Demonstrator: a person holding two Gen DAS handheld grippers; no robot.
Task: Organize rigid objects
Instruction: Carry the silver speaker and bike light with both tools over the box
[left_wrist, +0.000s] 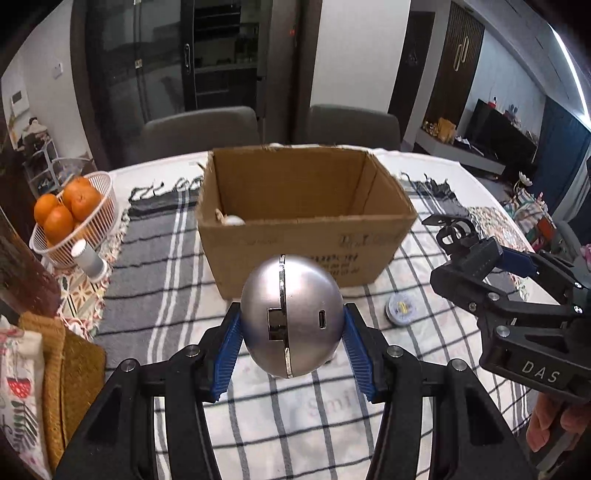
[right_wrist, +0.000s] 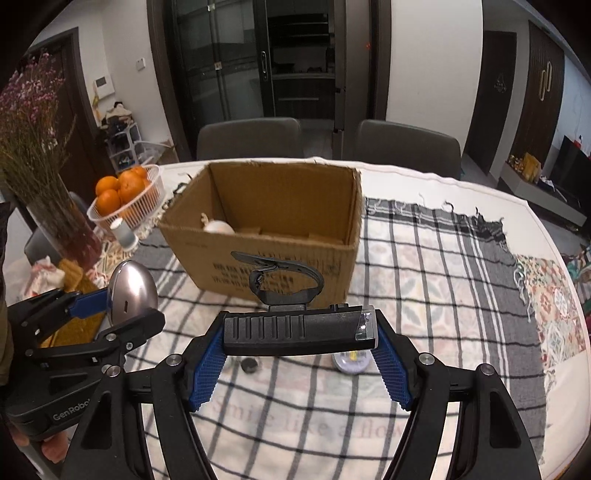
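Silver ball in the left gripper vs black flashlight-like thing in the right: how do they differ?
Shape: the silver ball is round; the black bar-shaped device is long and ribbed, with a strap loop.
Finish: the ball is shiny metal with a seam and a port; the device is matte black with a clear end.
Grip: the left gripper pinches the ball's sides; the right gripper spans the device end to end, set wider.
Shared: both are held above the checked cloth, before the cardboard box.

You are working in a home dining room: a table (right_wrist: 461, 206) under a checked cloth (right_wrist: 443, 266), 2 grey chairs (right_wrist: 247, 136) behind it, a basket of oranges (right_wrist: 125, 195), dried flowers (right_wrist: 33, 122), and a TV unit (left_wrist: 506, 136) beyond.
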